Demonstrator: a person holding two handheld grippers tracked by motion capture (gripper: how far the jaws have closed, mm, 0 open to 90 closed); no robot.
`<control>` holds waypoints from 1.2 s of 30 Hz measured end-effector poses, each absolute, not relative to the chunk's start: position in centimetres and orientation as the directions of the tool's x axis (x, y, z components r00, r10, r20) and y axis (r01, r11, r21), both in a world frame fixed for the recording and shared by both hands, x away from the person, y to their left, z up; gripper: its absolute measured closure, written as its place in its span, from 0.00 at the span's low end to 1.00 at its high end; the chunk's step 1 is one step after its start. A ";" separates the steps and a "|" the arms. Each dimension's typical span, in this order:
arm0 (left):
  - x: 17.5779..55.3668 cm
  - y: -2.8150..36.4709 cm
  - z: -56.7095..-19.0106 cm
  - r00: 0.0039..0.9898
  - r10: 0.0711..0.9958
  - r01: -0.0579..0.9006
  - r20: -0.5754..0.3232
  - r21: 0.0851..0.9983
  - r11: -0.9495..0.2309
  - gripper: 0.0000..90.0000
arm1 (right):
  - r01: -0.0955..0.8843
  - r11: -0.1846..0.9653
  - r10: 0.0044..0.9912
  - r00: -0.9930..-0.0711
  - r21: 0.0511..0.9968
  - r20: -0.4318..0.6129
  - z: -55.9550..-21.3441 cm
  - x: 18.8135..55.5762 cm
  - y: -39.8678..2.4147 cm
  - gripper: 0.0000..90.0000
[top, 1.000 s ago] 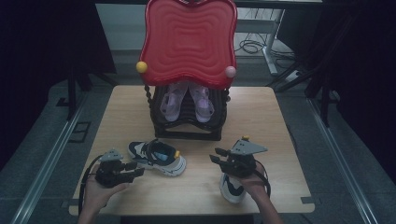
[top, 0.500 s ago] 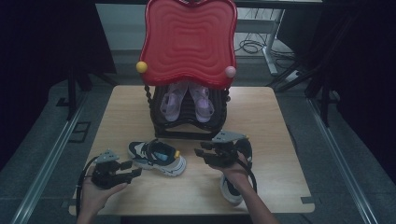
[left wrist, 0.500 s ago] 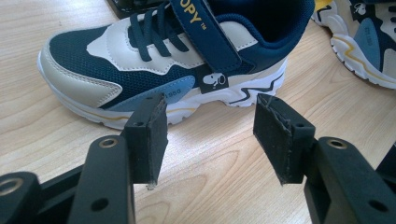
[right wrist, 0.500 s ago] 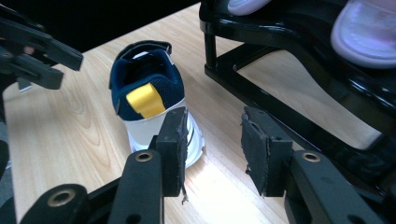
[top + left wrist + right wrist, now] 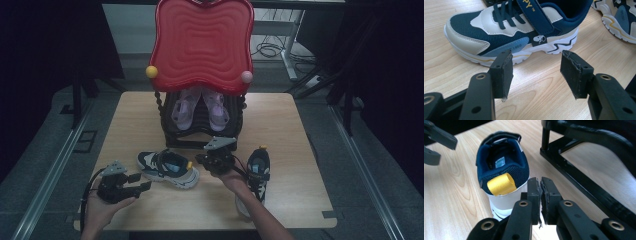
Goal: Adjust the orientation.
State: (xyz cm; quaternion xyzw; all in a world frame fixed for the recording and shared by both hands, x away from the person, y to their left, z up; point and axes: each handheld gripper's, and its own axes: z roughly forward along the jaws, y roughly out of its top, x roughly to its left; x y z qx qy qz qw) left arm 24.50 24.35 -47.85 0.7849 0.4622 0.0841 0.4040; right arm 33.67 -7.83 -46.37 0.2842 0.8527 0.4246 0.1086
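A navy, white and beige child's shoe [image 5: 167, 168] lies on its sole at the front middle of the wooden table [image 5: 290, 125]. Its side faces my left gripper [image 5: 536, 67], which rests open a little short of it at the front left [image 5: 141, 181]; those jaws have just been opening, with nothing between them. My right gripper [image 5: 200, 160] sits by the shoe's heel. Its jaws have just been closing and now stand shut and empty [image 5: 540, 182], right beside the yellow pull tab [image 5: 500, 184]. The matching shoe [image 5: 257, 172] lies to the right, by my right forearm.
A black shoe rack [image 5: 172, 137] stands mid-table behind the shoes, holding a pair of pink sandals [image 5: 200, 107] under a red wavy top [image 5: 202, 42]. Its black base bar [image 5: 584, 185] runs close to my right gripper. Metal rails line the floor on both sides.
My right gripper has moved left from over the right-hand shoe to the heel of the other shoe, and its jaws have closed. My left gripper stayed put and opened wider.
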 end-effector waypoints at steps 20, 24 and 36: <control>24.5 25.2 -47.9 0.536 0.807 0.662 -0.248 0.716 -0.220 0.48 | 0.389 0.525 0.517 -0.852 0.757 0.080 -47.9 33.4 -5.6 0.99; 24.5 25.5 -47.9 0.524 0.814 0.665 -0.252 0.718 -0.206 0.48 | 0.362 0.538 0.481 -0.874 0.762 0.076 -48.0 32.3 -5.5 0.99; 24.7 25.8 -48.3 0.511 0.820 0.674 -0.258 0.713 -0.195 0.48 | 0.386 0.531 0.506 -0.858 0.754 0.083 -48.6 32.9 -4.6 0.99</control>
